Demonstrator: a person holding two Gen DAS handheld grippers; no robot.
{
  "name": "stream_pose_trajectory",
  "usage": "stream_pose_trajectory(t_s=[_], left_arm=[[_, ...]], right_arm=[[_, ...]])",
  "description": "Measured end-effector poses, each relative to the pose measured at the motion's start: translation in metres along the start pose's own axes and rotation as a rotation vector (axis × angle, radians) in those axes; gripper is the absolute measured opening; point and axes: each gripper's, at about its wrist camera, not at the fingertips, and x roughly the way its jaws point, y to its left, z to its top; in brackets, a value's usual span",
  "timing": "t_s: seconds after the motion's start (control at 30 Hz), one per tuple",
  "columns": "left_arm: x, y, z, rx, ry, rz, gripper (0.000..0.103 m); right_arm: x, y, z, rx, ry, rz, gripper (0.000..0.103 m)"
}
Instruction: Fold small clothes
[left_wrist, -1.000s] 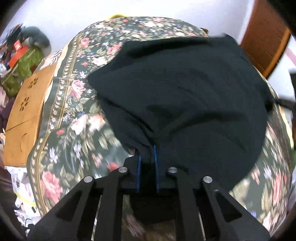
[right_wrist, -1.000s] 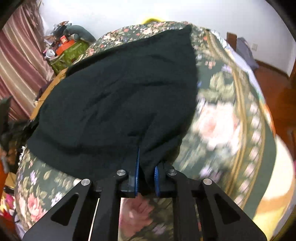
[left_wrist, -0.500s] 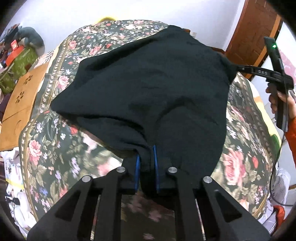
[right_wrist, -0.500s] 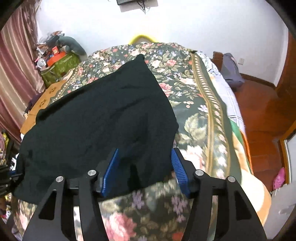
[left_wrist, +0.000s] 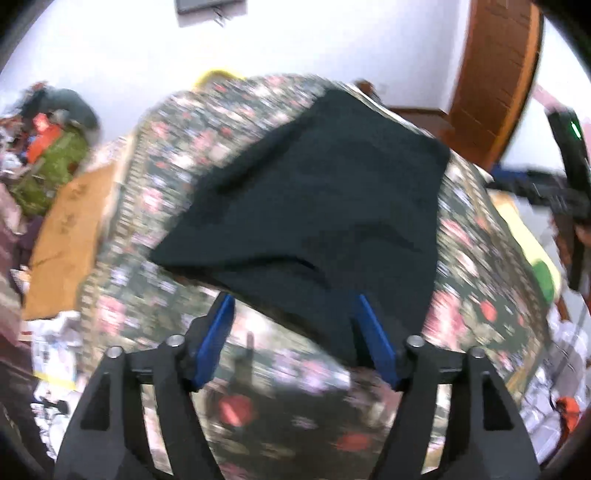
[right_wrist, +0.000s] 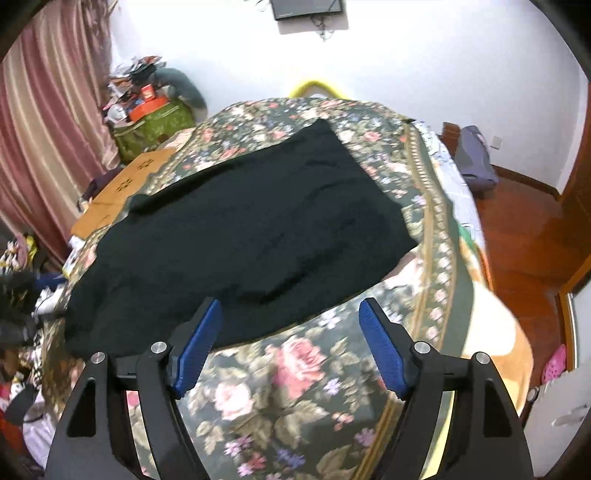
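A black garment (left_wrist: 321, 206) lies spread on the floral bed cover (left_wrist: 476, 266). My left gripper (left_wrist: 292, 301) hovers over its near edge with its jaws opening. A near corner of the cloth shows between the blue pads (left_wrist: 373, 339), and neither presses on it. In the right wrist view the same black garment (right_wrist: 251, 229) lies flat across the bed cover (right_wrist: 295, 369). My right gripper (right_wrist: 290, 304) is above its near hem, its jaws opening too. The hem is seen between the fingers but is free of the pads (right_wrist: 195, 347).
A cardboard sheet (right_wrist: 122, 192) lies along the bed's left side, with a green bag (right_wrist: 155, 125) of clutter and a pink curtain (right_wrist: 48, 129) beyond. Red wooden floor (right_wrist: 524, 229) and a grey bag (right_wrist: 474, 158) are on the right. A wooden door (left_wrist: 491, 74) stands at far right.
Both grippers were shut on the black garment's near edge; both have let go and opened. Both have pulled back and up, and the garment has settled flat on the bed.
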Motion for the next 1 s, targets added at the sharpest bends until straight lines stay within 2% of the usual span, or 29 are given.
stream_pose_trajectory(t_s=[0.07, 0.1, 0.2, 0.27, 0.37, 0.47, 0.6, 0.63, 0.7, 0.73, 0.8, 0.83, 0.9, 0.93, 0.97, 1.0], left_arm=[[0.0, 0.022, 0.011, -0.017, -0.05, 0.051, 0.081], [0.002, 0.032, 0.016, -0.02, -0.065, 0.054, 0.088], [0.033, 0.068, 0.034, -0.021, -0.08, 0.046, 0.094], [0.059, 0.08, 0.046, -0.023, -0.044, 0.045, 0.094], [0.099, 0.093, 0.065, -0.04, 0.017, -0.009, 0.094], [0.135, 0.097, 0.082, -0.037, 0.063, -0.026, 0.094], [0.186, 0.105, 0.096, -0.103, 0.176, -0.049, 0.094], [0.195, 0.108, 0.097, -0.122, 0.191, -0.074, 0.094], [0.2, 0.111, 0.1, -0.147, 0.168, -0.11, 0.095], [0.2, 0.11, 0.101, -0.143, 0.151, -0.119, 0.093], [0.196, 0.109, 0.101, -0.128, 0.111, -0.15, 0.075], [0.196, 0.109, 0.101, -0.129, 0.101, -0.152, 0.071], [0.192, 0.107, 0.1, -0.12, 0.084, -0.156, 0.05], [0.188, 0.104, 0.099, -0.106, 0.074, -0.141, 0.044], [0.185, 0.102, 0.099, -0.097, 0.07, -0.136, 0.033], [0.182, 0.102, 0.097, -0.095, 0.07, -0.135, 0.024]], right_arm=[[0.01, 0.006, -0.003, 0.012, 0.012, 0.021, 0.074], [0.015, 0.01, -0.003, 0.016, 0.02, 0.027, 0.074], [0.031, 0.019, -0.007, 0.032, 0.046, 0.061, 0.074], [0.044, 0.024, -0.008, 0.049, 0.074, 0.087, 0.074], [0.066, 0.031, -0.012, 0.078, 0.122, 0.143, 0.074], [0.085, 0.036, -0.015, 0.126, 0.183, 0.231, 0.074], [0.089, 0.048, -0.014, 0.107, 0.158, 0.233, 0.077], [0.089, 0.049, -0.013, 0.108, 0.151, 0.242, 0.077], [0.09, 0.052, -0.013, 0.108, 0.138, 0.249, 0.074], [0.09, 0.054, -0.012, 0.1, 0.13, 0.247, 0.071], [0.091, 0.055, -0.014, 0.085, 0.119, 0.236, 0.061], [0.091, 0.054, -0.014, 0.081, 0.114, 0.237, 0.055], [0.093, 0.052, -0.013, 0.084, 0.108, 0.23, 0.043], [0.094, 0.05, -0.012, 0.085, 0.106, 0.221, 0.032], [0.095, 0.051, -0.01, 0.086, 0.106, 0.212, 0.024], [0.096, 0.048, -0.009, 0.091, 0.109, 0.215, 0.023]])
